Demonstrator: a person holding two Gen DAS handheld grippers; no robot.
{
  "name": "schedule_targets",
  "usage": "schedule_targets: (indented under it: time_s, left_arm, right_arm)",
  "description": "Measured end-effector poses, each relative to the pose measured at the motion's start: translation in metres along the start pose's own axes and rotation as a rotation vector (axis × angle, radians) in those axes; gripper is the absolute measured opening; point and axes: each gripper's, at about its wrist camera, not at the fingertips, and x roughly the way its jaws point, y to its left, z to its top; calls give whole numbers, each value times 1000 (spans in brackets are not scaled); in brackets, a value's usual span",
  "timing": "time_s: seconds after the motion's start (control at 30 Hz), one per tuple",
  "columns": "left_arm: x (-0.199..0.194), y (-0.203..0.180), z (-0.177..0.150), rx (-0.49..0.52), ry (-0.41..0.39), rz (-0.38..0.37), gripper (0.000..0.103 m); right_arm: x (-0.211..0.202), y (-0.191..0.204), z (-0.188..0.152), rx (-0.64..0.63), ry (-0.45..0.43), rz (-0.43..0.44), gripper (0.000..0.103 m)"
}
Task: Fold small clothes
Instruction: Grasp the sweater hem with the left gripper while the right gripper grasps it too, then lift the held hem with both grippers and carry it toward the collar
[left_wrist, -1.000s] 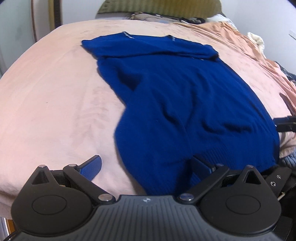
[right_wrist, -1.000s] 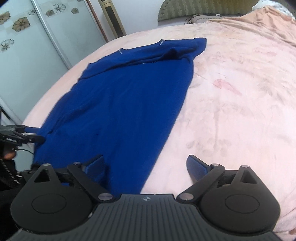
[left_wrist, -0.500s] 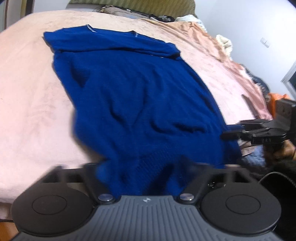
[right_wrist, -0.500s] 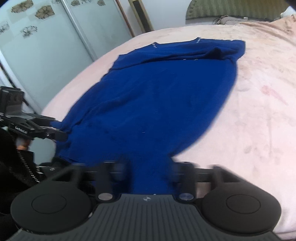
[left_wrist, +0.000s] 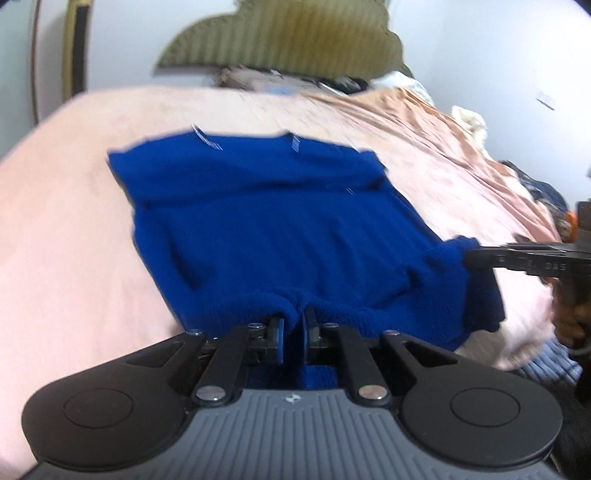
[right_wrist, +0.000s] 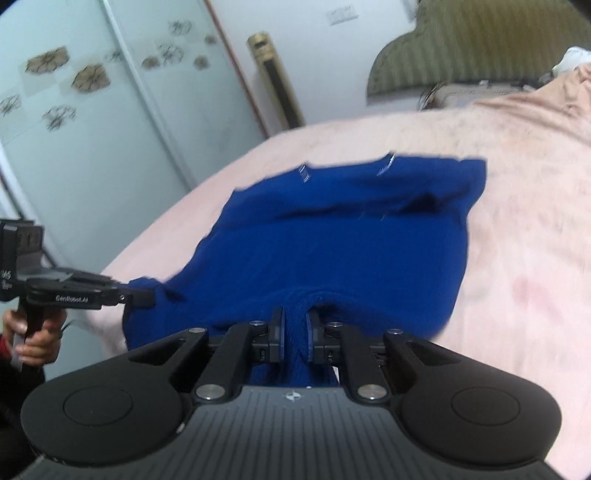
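Across the near half of the bed (left_wrist: 55, 206), the blue sweater (left_wrist: 280, 229) is spread, its hem pinched by the left gripper (left_wrist: 293, 325) and right gripper (right_wrist: 295, 326). Both hem corners should be raised evenly and carried toward the collar.

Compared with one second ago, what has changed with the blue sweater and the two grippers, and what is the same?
Both grippers closed on the hem of the blue sweater: the left gripper and the right gripper were open at it before. The hem is now lifted off the pink bed cover and bunched toward the collar. The collar end lies on the bed as before.
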Motion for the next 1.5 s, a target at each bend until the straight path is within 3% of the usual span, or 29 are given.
schedule_targets:
  time_s: [0.17,0.23,0.3,0.4,0.6,0.7,0.83,0.87,0.93,0.97,1.0,1.07,1.1,1.17,1.27,1.5]
  left_arm:
    - [34,12,20,-17,7,53,9]
    - [45,16,20,-30,26,38,9]
    - [51,21,19,-69,32,17,9]
    - [45,32,13,-129,30,-25,10]
    - [35,40,-4,-154,48,-52,21]
    - [29,35,-15,-124,41,-54,31]
    - [26,30,-30,-99,36,-60,71]
    - [26,29,-33,-97,36,-60,71]
    - [26,26,-39,-73,37,-58,71]
    - [25,24,-41,-57,34,-53,70]
    - [25,21,-42,-39,40,-54,68]
    - [24,17,-43,-17,58,-61,25]
    - [23,17,-42,-24,70,-71,20]
    - [20,19,-40,-49,64,-79,14]
    - [9,15,-34,-44,17,-52,14]
    - [-42,-5,-2,12,-197,-53,13]
  right_arm:
    - [36,-23,16,21,8,-96,16]
    - [52,-33,14,57,40,-115,22]
    - [57,-41,10,111,45,-117,35]
    - [46,-45,2,158,24,-77,45]
    - [15,-46,-17,168,27,-105,49]
    - [9,-48,-32,195,54,-107,55]
    - [15,-39,-44,180,81,-95,55]
    - [17,-36,-44,171,80,-100,45]
    - [22,-29,-43,143,88,-107,22]
    - [23,-27,-42,138,92,-102,14]
    - [24,-25,-42,135,91,-96,14]
    - [22,-22,-42,122,88,-93,14]
    - [20,-22,-41,124,83,-86,14]
    - [16,-23,-39,141,70,-52,13]
    - [5,-22,-32,145,30,-4,13]
    - [-31,-7,5,123,-134,119,13]
